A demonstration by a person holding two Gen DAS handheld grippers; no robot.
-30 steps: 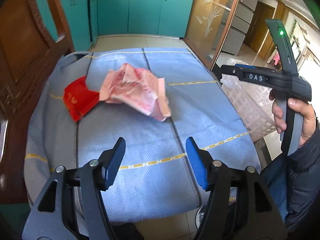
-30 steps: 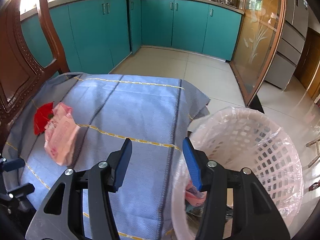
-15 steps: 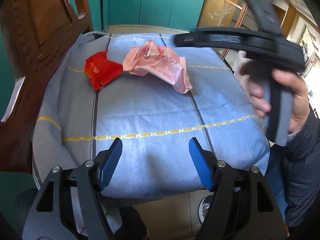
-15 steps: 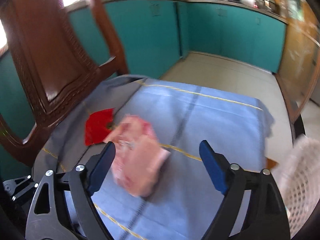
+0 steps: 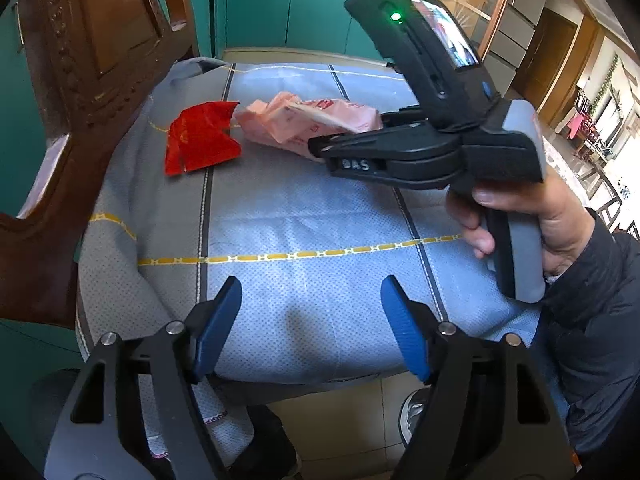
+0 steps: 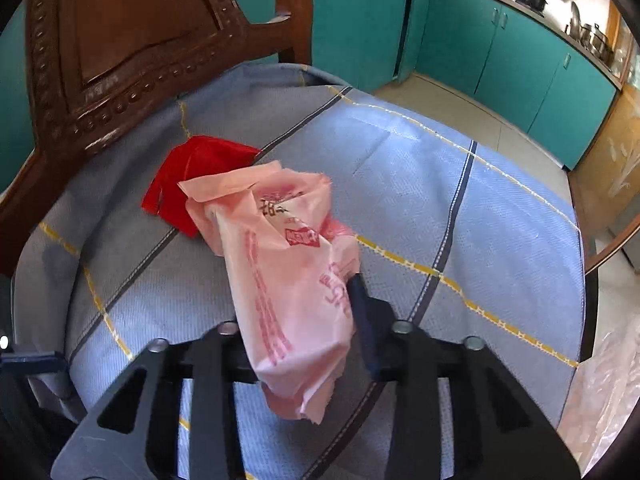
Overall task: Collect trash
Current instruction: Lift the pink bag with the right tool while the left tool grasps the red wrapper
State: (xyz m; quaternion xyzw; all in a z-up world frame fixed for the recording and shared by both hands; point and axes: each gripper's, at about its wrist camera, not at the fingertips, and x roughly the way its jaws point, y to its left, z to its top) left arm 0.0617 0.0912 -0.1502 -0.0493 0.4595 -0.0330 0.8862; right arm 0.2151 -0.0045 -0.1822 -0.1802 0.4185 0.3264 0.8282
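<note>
A crumpled pink plastic bag [image 6: 288, 280] lies on the blue cloth over the chair seat [image 5: 320, 220]. My right gripper [image 6: 296, 300] is shut on its near end; the bag hides the left finger. In the left wrist view the right gripper [image 5: 320, 146], held by a hand, pinches the pink bag [image 5: 304, 120] from the right. A red wrapper [image 6: 192, 176] lies flat just behind the bag, toward the chair back, and touches it. My left gripper [image 5: 312, 296] hangs over the seat's front edge, jaws opening, with nothing between them. The red wrapper [image 5: 200, 140] is well ahead of it.
The carved wooden chair back [image 5: 80, 80] rises on the left of the seat. A white lattice basket lined with plastic [image 6: 600, 380] stands at the seat's right side. Teal cabinets [image 6: 520, 52] and tiled floor lie beyond.
My right gripper swung left from over the basket to the pink bag, opened wide, then closed on it. The left gripper drew slightly nearer the seat.
</note>
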